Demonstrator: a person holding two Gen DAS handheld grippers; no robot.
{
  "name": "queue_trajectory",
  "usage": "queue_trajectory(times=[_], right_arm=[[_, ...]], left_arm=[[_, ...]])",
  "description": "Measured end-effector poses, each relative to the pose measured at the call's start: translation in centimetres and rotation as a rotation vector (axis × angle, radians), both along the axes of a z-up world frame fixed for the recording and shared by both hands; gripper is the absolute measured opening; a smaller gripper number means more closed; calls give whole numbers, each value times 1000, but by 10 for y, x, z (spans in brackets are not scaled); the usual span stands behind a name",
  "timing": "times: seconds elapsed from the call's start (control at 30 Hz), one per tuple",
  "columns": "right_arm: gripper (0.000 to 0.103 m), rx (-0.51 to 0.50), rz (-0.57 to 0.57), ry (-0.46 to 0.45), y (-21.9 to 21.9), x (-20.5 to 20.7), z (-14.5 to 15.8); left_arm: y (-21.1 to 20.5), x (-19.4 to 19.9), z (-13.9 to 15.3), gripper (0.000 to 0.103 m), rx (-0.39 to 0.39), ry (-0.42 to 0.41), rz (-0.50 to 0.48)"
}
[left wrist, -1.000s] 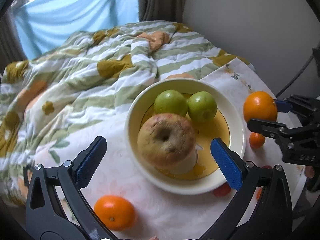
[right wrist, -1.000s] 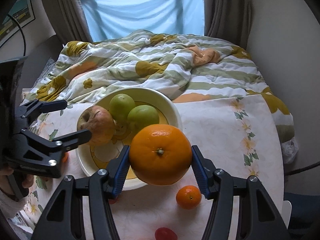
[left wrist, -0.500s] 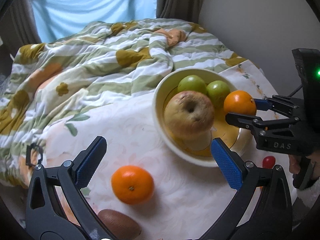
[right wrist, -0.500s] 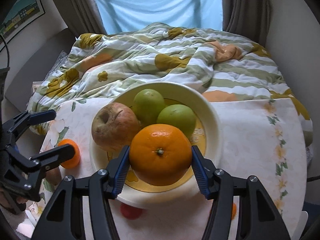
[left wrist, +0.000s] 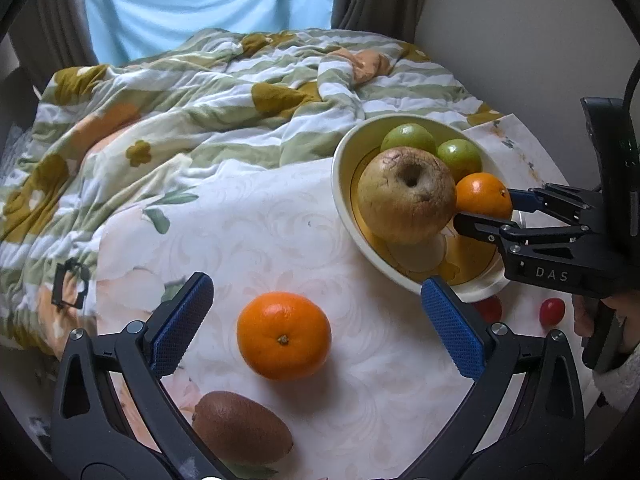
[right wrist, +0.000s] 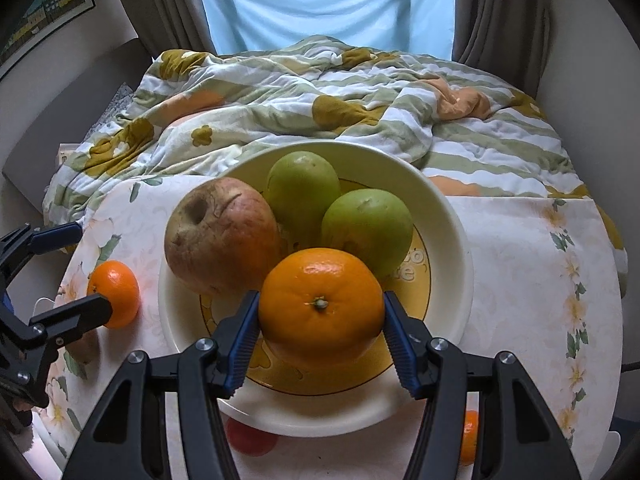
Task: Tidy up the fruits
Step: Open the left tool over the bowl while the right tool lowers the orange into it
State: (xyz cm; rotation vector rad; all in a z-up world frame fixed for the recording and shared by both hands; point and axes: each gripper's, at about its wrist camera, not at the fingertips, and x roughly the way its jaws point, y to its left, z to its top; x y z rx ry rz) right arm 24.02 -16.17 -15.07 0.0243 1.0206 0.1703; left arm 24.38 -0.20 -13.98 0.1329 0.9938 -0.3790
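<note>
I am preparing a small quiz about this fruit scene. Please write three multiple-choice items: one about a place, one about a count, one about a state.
1. Where is the kiwi?
A. in the bowl
B. on the tablecloth, near the loose orange
C. on the blanket

2. How many green fruits lie in the bowl?
A. one
B. two
C. four

3. What is the state of the right gripper?
A. shut on an orange
B. open and empty
C. shut on the apple

Answers:
1 B: the kiwi lies on the tablecloth beside the loose orange.
2 B: two green fruits sit behind the apple.
3 A: its blue pads press both sides of the held orange, over the bowl.
</note>
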Motion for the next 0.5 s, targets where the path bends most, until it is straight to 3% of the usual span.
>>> queue_trajectory(times=[0.1, 0.13, 0.17, 0.23, 0.5], right_arm=[[56, 13, -15, 0, -2, -3, -2], [65, 27, -22, -16, -4, -6, 0], [84, 41, -27, -32, -6, -9, 3], [101, 53, -32, -56, -9, -11, 8], [102, 13, -27, -85, -10, -20, 21]], left_arm=[[1, -3, -1, 103, 3, 1, 5], [2, -4, -1, 103, 4, 0, 8], [3, -4, 0, 103, 5, -1, 11], [5, -6, 1, 103, 6, -4, 16], [8, -13, 10, 103, 2, -17, 38]])
